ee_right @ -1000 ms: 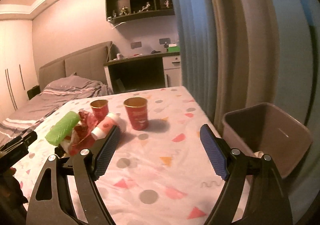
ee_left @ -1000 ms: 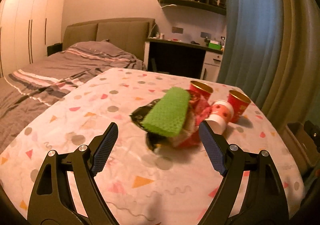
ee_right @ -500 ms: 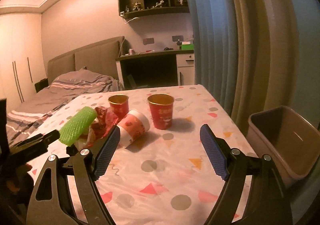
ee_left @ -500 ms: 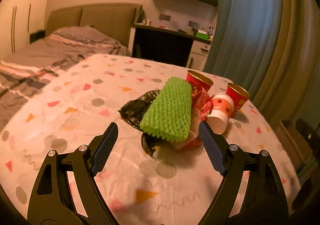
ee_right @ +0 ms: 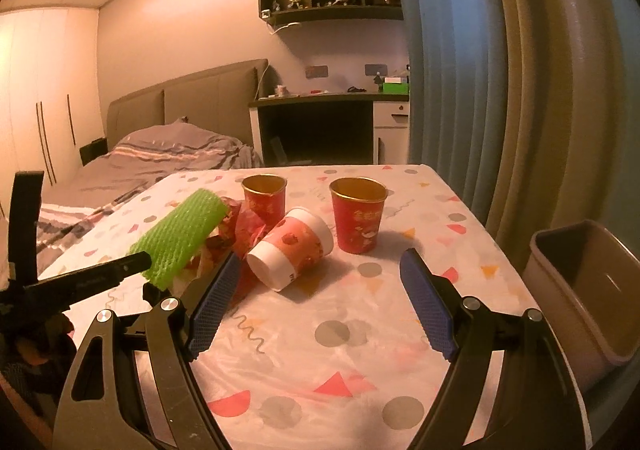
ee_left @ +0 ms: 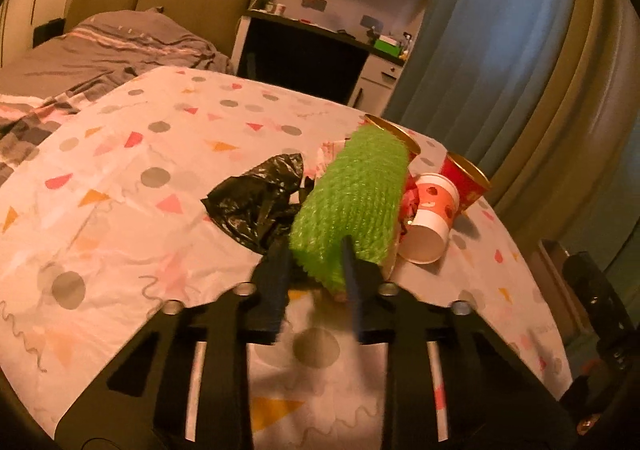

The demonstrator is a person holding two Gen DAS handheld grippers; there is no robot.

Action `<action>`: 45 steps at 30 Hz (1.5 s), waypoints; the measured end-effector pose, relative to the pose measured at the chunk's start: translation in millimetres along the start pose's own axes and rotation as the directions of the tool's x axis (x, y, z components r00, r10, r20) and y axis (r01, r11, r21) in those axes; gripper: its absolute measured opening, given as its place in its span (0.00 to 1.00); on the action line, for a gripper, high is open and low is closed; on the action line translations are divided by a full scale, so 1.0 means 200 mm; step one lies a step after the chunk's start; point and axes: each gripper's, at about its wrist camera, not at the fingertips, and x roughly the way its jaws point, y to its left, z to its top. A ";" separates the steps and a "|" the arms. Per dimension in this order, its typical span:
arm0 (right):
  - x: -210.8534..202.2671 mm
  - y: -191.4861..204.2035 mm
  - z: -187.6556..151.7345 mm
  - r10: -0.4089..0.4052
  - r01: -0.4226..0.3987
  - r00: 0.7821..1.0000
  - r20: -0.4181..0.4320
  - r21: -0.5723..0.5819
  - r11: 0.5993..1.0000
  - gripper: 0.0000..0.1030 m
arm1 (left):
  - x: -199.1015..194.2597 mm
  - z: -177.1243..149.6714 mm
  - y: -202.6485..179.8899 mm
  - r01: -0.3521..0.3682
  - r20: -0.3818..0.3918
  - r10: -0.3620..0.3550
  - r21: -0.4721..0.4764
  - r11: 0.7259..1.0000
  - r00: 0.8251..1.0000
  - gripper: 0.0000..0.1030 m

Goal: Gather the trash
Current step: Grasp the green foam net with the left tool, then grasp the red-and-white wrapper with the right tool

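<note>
A green foam net sleeve (ee_left: 356, 197) lies on a pile of trash on the table, over a crumpled black bag (ee_left: 256, 201) and red wrappers (ee_right: 240, 226). My left gripper (ee_left: 316, 266) has closed on the near end of the sleeve. In the right wrist view the sleeve (ee_right: 180, 234) shows with the left gripper's finger at its near end. A pink-and-white paper cup (ee_right: 292, 254) lies on its side beside two upright red cups (ee_right: 358, 219) (ee_right: 265, 199). My right gripper (ee_right: 320, 306) is open and empty, just short of the tipped cup.
A brown trash bin (ee_right: 580, 290) stands on the floor off the table's right edge. The table has a patterned cloth (ee_right: 340, 350). Curtains hang on the right; a bed and a desk are behind the table.
My left gripper moved forward and its jaws closed on the near end of the green sleeve. My right gripper moved closer to the cups and stayed open.
</note>
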 end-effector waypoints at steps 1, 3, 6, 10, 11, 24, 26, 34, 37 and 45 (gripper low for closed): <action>0.00 0.01 0.00 0.002 -0.002 1.000 -0.004 -0.001 1.000 0.78 | 0.00 0.00 0.00 0.005 0.002 -0.005 0.000 1.000 1.000 0.11; 0.02 0.02 -0.01 0.005 -0.005 1.000 -0.010 -0.003 1.000 0.78 | -0.02 0.00 -0.01 0.012 0.012 -0.012 0.004 1.000 1.000 0.09; 0.03 0.04 -0.01 0.009 -0.010 1.000 -0.018 -0.017 1.000 0.78 | -0.08 0.00 -0.03 0.014 0.056 -0.015 0.010 1.000 0.998 0.08; 0.05 0.09 -0.01 0.021 -0.022 0.999 -0.027 -0.033 0.999 0.78 | -0.21 0.01 -0.02 0.000 0.132 0.003 -0.017 1.000 0.991 0.08; 0.05 0.10 -0.01 0.024 -0.025 0.999 -0.029 -0.038 0.999 0.78 | -0.24 0.01 -0.02 -0.016 0.154 0.021 -0.029 0.999 0.988 0.08; 0.29 0.35 -0.03 0.102 -0.117 0.985 -0.138 -0.101 0.988 0.65 | -0.43 -0.01 0.08 -0.175 0.248 0.185 -0.061 0.983 0.951 0.08; 0.33 0.38 -0.04 0.106 -0.123 0.982 -0.159 -0.105 0.987 0.61 | -0.44 -0.01 0.10 -0.180 0.254 0.191 -0.067 0.981 0.948 0.08; 0.51 0.43 -0.03 0.120 -0.145 0.962 -0.244 -0.089 0.985 0.45 | -0.44 -0.01 0.17 -0.182 0.258 0.201 -0.096 0.979 0.945 0.08; 0.57 0.44 -0.04 0.119 -0.147 0.954 -0.275 -0.085 0.985 0.34 | -0.45 -0.01 0.18 -0.184 0.259 0.204 -0.099 0.978 0.944 0.08; 0.57 0.46 -0.03 0.145 -0.183 0.951 -0.274 -0.120 0.976 0.03 | -0.44 -0.01 0.18 -0.185 0.257 0.204 -0.097 0.978 0.945 0.08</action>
